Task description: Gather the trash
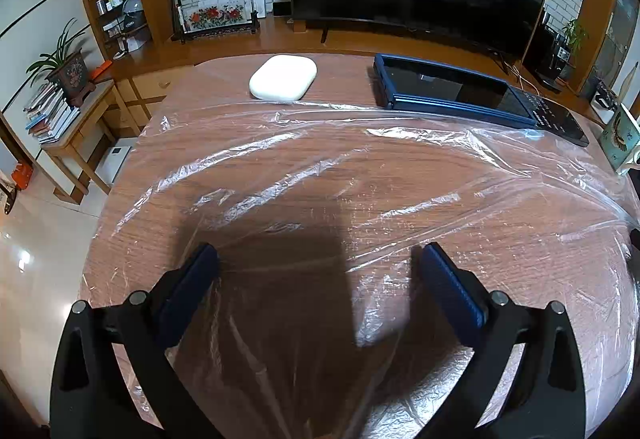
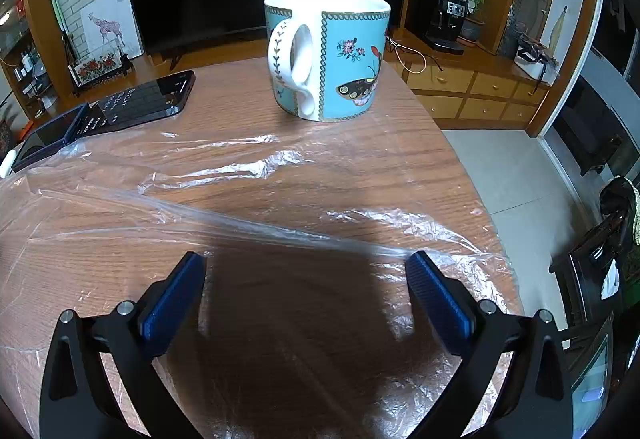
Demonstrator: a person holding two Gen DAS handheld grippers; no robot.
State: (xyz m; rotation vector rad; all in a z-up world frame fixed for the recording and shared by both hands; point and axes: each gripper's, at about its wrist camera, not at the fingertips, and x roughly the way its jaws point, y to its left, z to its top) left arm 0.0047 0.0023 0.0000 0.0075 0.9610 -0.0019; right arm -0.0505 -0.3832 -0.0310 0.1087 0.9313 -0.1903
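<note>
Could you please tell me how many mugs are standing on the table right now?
1: the blue mug stands at the table's far right edge, just beyond the plastic sheet; none other shows.

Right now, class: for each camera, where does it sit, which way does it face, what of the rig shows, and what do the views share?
Left wrist: on the left claw, facing across the table to the white case and television; both open fingers show.
Right wrist: on the right claw, facing the butterfly mug; both open fingers show.
Shared: clear plastic sheet, dark blue device, mug.
</note>
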